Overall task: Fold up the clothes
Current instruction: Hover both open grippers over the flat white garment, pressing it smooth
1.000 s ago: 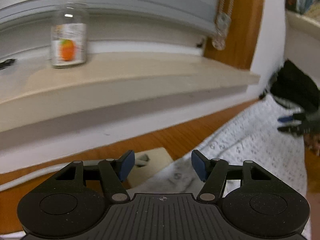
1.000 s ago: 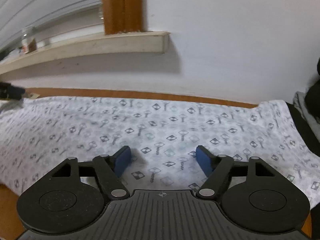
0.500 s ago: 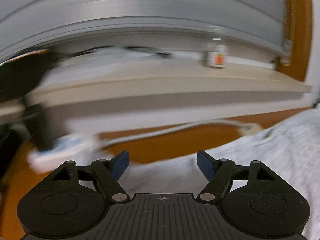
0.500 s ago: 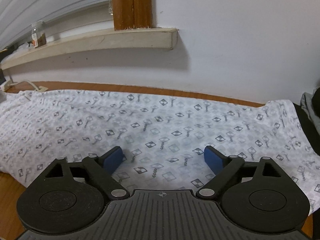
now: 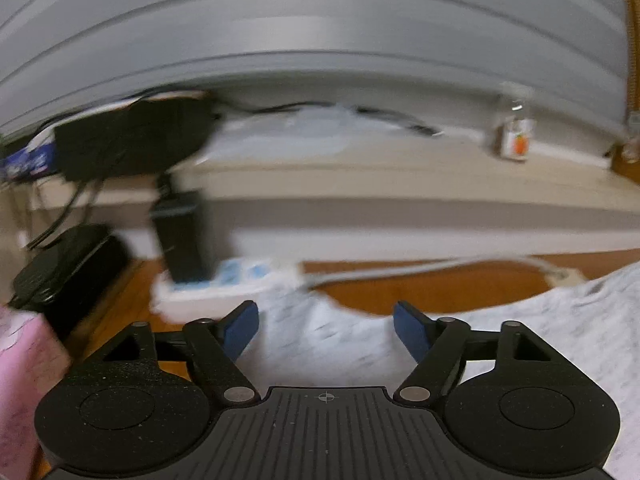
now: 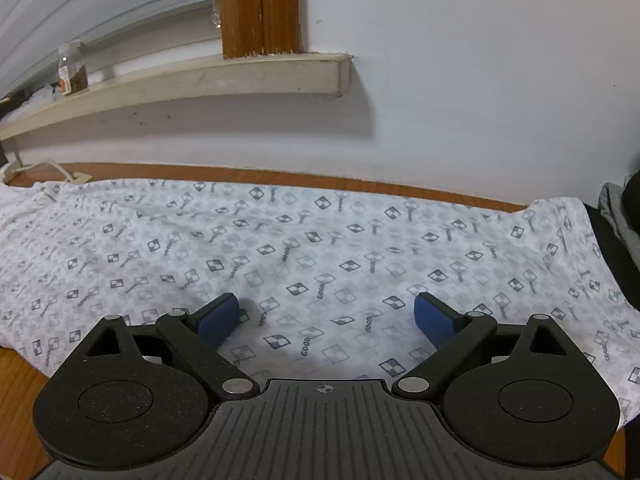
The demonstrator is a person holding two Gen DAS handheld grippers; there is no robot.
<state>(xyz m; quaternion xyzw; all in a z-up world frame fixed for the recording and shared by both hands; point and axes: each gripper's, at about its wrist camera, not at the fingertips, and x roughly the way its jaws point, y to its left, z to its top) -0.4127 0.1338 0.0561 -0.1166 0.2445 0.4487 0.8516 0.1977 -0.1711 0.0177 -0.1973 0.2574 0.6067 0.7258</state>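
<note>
I'm swinging the left gripper (image 5: 326, 326) leftward off the small glass jar with the orange label (image 5: 517, 142), now at 2 o'clock; fingers apart, empty, over the cloth's blurred corner. Right gripper (image 6: 327, 312) is widening, empty, low over the white patterned cotton garment (image 6: 280, 248) lying flat on the brown wooden table (image 6: 16, 368). Regrasp likely coming.

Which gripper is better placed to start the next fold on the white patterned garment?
Probably right. The right gripper is open, low over the flat white patterned garment, in a sharp view. The left gripper is open at the garment's edge, but its view is motion-blurred.
</note>
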